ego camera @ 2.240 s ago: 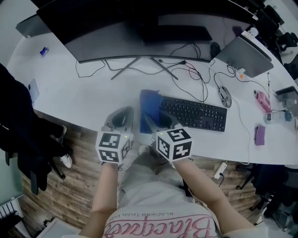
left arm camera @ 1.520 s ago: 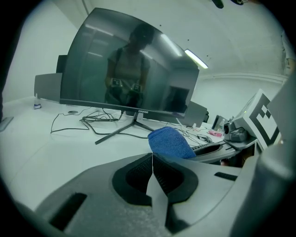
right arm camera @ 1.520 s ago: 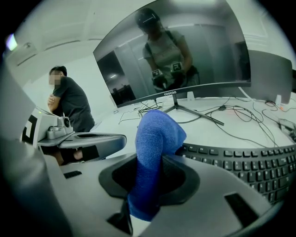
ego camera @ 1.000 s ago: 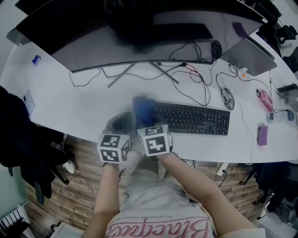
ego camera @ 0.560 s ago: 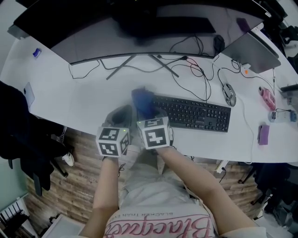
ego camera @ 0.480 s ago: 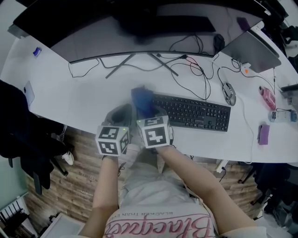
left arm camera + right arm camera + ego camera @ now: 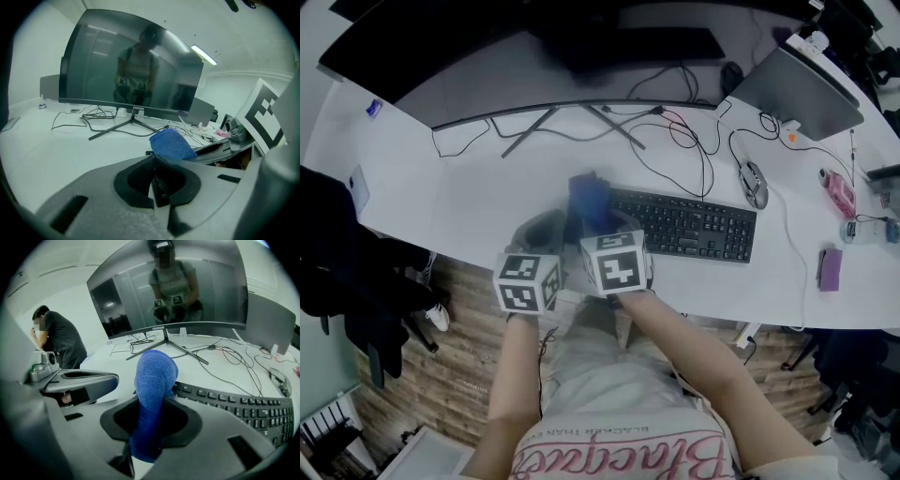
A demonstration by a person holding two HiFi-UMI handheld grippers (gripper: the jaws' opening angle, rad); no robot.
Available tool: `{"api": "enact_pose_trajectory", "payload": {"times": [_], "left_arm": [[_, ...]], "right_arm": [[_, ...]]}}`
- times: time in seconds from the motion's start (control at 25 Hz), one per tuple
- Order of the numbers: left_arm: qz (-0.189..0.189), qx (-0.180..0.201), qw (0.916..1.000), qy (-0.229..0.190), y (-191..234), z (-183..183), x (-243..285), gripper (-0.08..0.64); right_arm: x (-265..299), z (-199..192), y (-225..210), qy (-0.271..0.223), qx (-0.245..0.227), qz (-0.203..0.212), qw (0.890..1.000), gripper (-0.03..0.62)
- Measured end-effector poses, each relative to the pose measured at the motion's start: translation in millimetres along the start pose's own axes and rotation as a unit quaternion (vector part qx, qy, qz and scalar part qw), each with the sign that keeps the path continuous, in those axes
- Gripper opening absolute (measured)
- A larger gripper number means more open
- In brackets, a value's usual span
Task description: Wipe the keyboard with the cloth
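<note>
Blue terry cloth (image 7: 153, 380): your right gripper (image 7: 604, 228) is clamping it upright at the left end of the black flat keyboard (image 7: 698, 227). Your left gripper (image 7: 157, 182) is idling alongside, jaws together, empty. Wiping is apparently just starting, with nearly every key awaiting a pass.

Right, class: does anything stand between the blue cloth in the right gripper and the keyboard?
Nothing visible does. The right gripper holds the cloth raised just by the left end of the keyboard, with no object between them.
</note>
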State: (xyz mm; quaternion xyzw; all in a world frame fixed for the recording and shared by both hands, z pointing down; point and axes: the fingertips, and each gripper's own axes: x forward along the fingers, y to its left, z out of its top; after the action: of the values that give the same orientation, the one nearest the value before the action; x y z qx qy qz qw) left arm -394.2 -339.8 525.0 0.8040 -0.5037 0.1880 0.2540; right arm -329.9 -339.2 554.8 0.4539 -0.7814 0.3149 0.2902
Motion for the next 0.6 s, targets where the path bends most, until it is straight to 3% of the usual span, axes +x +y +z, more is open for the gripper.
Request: {"api": "enact_pose_trajectory", "payload": {"times": [0.6], "left_arm": [[-0.016, 0.007, 0.9998, 0.009, -53.3, -0.3, 16.8, 0.006]], "right_arm": [[-26.3, -15.1, -50.4, 0.002, 0.019, -0.009, 1.0, 0.109]]}}
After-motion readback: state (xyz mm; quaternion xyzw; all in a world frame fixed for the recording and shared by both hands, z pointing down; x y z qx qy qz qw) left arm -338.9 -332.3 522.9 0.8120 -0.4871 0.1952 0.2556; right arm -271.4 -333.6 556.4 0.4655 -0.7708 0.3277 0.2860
